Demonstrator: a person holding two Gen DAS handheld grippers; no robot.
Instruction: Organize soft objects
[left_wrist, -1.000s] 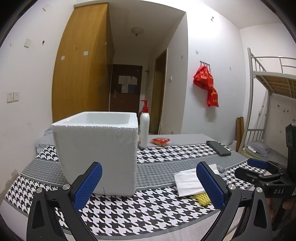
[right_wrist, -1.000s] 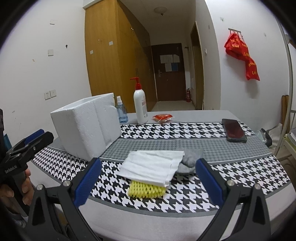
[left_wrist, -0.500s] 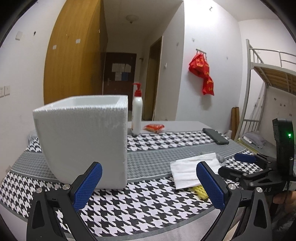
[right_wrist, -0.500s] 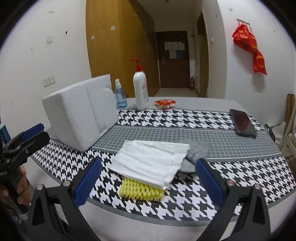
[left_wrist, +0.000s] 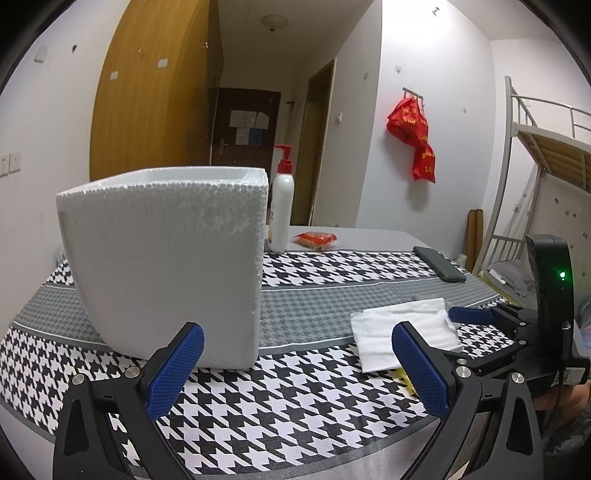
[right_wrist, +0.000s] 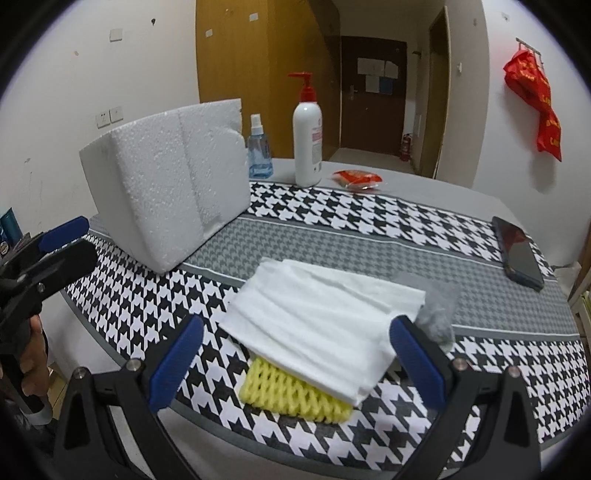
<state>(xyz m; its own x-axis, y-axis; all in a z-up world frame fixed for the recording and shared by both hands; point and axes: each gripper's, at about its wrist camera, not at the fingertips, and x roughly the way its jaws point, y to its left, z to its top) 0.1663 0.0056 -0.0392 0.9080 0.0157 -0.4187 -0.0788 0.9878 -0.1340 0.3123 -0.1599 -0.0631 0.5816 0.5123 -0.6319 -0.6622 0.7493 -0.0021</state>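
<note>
A folded white cloth (right_wrist: 317, 317) lies on the houndstooth table, over a yellow foam net (right_wrist: 291, 397) and beside a grey cloth (right_wrist: 439, 314). My right gripper (right_wrist: 295, 362) is open and empty, its blue fingers straddling the near edge of the white cloth. A white foam box (left_wrist: 166, 266) stands open-topped at the left; it also shows in the right wrist view (right_wrist: 166, 184). My left gripper (left_wrist: 295, 365) is open and empty, just in front of the box's right corner. The white cloth (left_wrist: 402, 332) shows to its right, with the right gripper (left_wrist: 480, 321) at it.
A white pump bottle (right_wrist: 307, 136), a blue spray bottle (right_wrist: 258, 153) and a red packet (right_wrist: 356, 178) stand at the table's back. A black phone (right_wrist: 519, 253) lies at the right. A bunk bed (left_wrist: 543, 147) is at the far right.
Both grippers have moved forward over the table. The right one has come down close to the white cloth; the left one has closed in on the foam box.
</note>
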